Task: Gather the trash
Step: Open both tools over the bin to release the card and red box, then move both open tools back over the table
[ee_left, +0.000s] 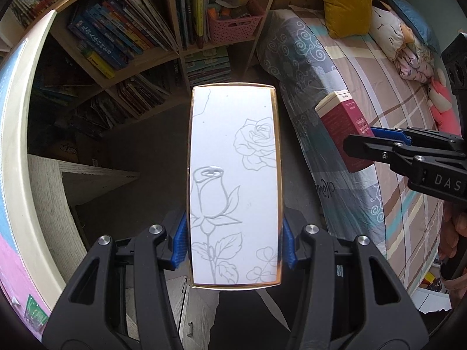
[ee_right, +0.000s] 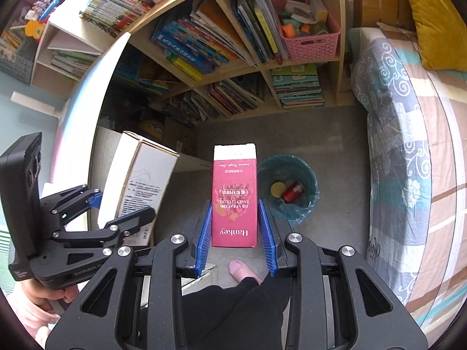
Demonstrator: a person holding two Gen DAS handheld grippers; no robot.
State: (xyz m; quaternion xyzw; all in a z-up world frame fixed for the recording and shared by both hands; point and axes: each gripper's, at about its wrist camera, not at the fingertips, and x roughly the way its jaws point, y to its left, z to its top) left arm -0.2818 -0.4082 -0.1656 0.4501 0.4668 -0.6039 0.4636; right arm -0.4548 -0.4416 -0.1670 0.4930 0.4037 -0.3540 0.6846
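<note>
My left gripper [ee_left: 233, 242] is shut on a white box with rose line drawings and a gold rim [ee_left: 233, 180], held in the air above the floor. It also shows in the right wrist view [ee_right: 137, 180], with the left gripper [ee_right: 122, 207] around it. My right gripper [ee_right: 235, 230] is shut on a red Mankey grapeseed oil box [ee_right: 235, 195], which also shows in the left wrist view [ee_left: 344, 131], clamped by the right gripper [ee_left: 362, 137]. A bin with a blue liner [ee_right: 287, 189] stands on the floor just right of the red box, holding a red can [ee_right: 292, 191] and a yellow disc [ee_right: 277, 188].
A wooden bookshelf [ee_right: 233, 67] full of books stands ahead, with a pink basket [ee_right: 309, 29]. A bed with a patterned quilt [ee_right: 408, 160] and a yellow pillow [ee_left: 347, 3] runs along the right. A pale desk edge [ee_left: 17, 145] is at left. The person's slippered foot [ee_right: 242, 271] is below.
</note>
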